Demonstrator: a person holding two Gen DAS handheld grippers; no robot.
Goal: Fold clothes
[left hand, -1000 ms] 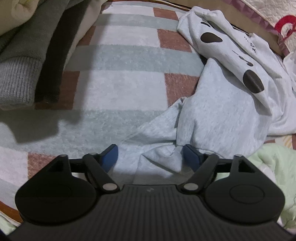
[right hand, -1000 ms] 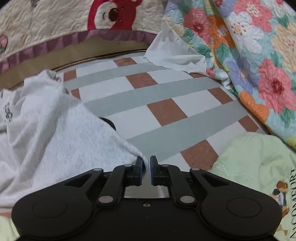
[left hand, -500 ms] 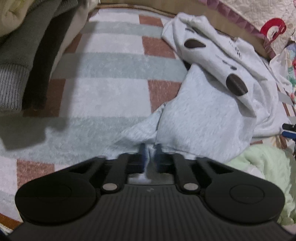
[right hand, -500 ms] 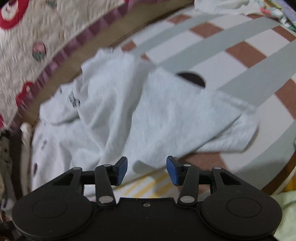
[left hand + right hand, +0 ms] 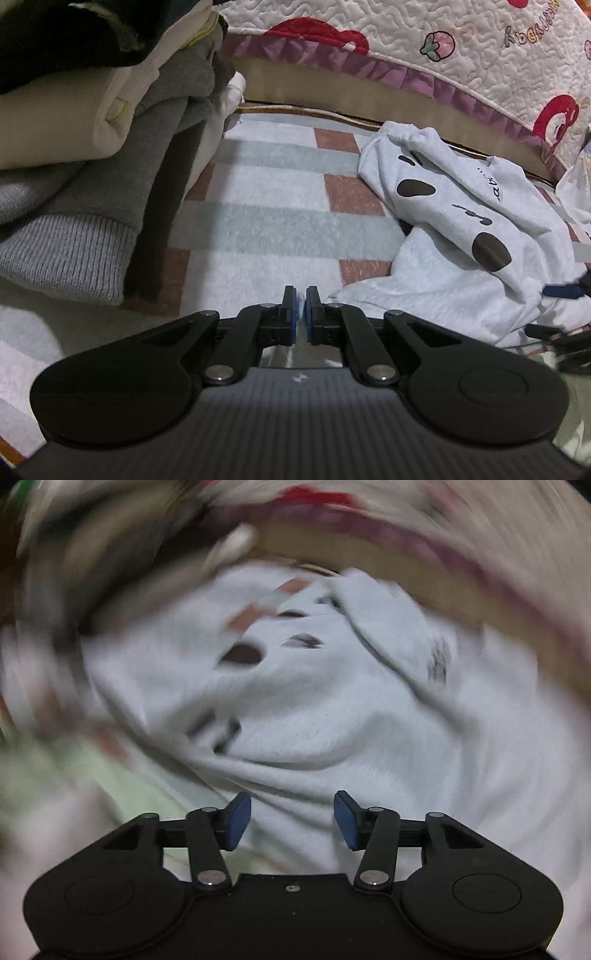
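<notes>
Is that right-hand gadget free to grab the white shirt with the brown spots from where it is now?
Probably yes. The right tongs are opening, with nothing caught between them, and the white spotted shirt lies crumpled directly ahead with nothing over it. That view is badly blurred, so how close they are is hard to tell.

The white shirt (image 5: 454, 206) has small dark letters near its collar that look like "abc" with dots. The quilt (image 5: 443, 55) has pink letters at its top, upside down and too hard to read.
</notes>
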